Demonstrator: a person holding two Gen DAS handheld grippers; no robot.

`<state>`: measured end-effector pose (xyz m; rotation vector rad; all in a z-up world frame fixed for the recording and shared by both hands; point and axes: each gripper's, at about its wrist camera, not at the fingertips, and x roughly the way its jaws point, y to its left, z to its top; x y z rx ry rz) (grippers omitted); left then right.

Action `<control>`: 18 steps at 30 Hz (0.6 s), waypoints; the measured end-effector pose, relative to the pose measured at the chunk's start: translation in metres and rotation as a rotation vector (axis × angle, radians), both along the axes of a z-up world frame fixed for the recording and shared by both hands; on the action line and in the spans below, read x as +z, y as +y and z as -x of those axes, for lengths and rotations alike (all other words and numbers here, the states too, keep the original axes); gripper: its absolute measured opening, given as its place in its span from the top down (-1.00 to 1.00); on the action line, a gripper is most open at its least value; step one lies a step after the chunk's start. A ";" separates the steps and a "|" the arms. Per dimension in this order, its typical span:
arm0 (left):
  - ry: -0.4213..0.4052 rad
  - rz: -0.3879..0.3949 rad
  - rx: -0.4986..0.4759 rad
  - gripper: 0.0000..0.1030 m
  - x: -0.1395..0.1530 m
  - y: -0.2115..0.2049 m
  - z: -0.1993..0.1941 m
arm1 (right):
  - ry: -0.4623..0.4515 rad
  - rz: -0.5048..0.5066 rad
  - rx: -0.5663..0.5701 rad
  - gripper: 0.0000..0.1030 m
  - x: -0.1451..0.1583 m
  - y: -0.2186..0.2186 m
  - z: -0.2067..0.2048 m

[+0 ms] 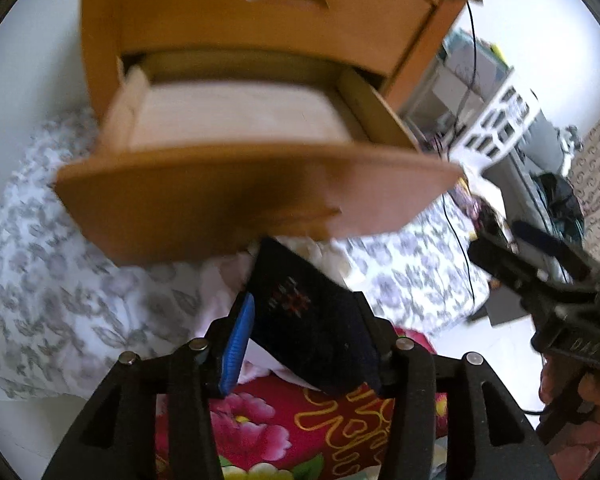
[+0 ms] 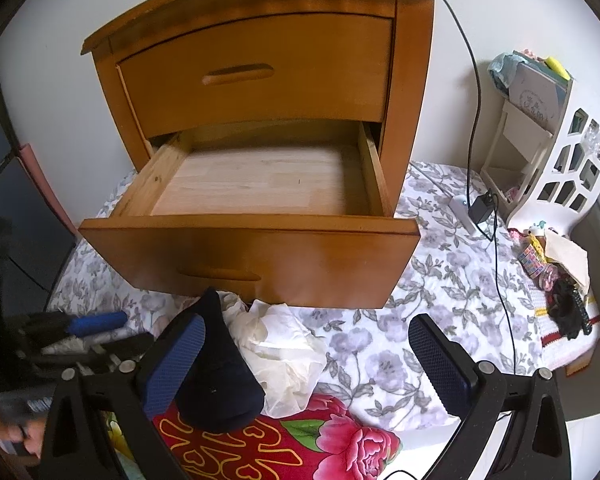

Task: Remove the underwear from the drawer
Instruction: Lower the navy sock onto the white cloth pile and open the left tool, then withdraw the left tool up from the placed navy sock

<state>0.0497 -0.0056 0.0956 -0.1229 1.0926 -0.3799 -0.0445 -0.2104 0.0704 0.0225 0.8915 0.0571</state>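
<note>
Only the left view showed the dark underwear [image 1: 300,312] between the left claw [image 1: 304,340]'s parted fingers; right claw [image 2: 308,364] gaped over one bare drawer [image 2: 260,184].

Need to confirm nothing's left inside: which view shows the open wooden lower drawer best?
The right wrist view: the open wooden lower drawer is sharp, its whole bare floor visible. The left wrist view shows the drawer blurred and from a lower angle.

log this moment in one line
drawer open, empty | underwear out on bedding | left gripper jaws open over it | right gripper jaws open, empty
</note>
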 end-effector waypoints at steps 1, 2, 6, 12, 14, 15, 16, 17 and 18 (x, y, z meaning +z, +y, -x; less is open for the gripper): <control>-0.018 -0.004 0.018 -0.12 0.005 0.005 0.000 | -0.005 0.001 0.002 -1.00 0.002 0.000 0.001; -0.041 -0.012 0.042 -0.22 0.012 0.012 -0.001 | -0.010 0.001 0.004 -1.00 0.004 0.001 0.001; -0.099 -0.038 0.125 -0.25 0.028 0.034 -0.003 | -0.021 0.002 0.005 -1.00 0.008 0.002 0.001; -0.130 -0.075 0.239 -0.60 0.033 0.063 -0.005 | -0.024 0.000 0.000 -1.00 0.009 0.004 0.001; -0.136 -0.084 0.263 -0.61 0.031 0.066 -0.004 | -0.026 -0.002 0.002 -1.00 0.010 0.005 0.000; -0.139 -0.093 0.272 -0.61 0.030 0.068 -0.004 | -0.029 -0.001 0.004 -1.00 0.011 0.007 -0.001; -0.143 -0.101 0.276 -0.62 0.029 0.067 -0.003 | -0.030 -0.001 0.006 -1.00 0.011 0.008 -0.001; -0.149 -0.115 0.281 -0.69 0.028 0.066 -0.004 | -0.031 -0.001 0.008 -1.00 0.012 0.009 -0.001; -0.153 -0.126 0.282 -0.75 0.027 0.065 -0.004 | -0.031 -0.002 0.011 -1.00 0.012 0.010 -0.001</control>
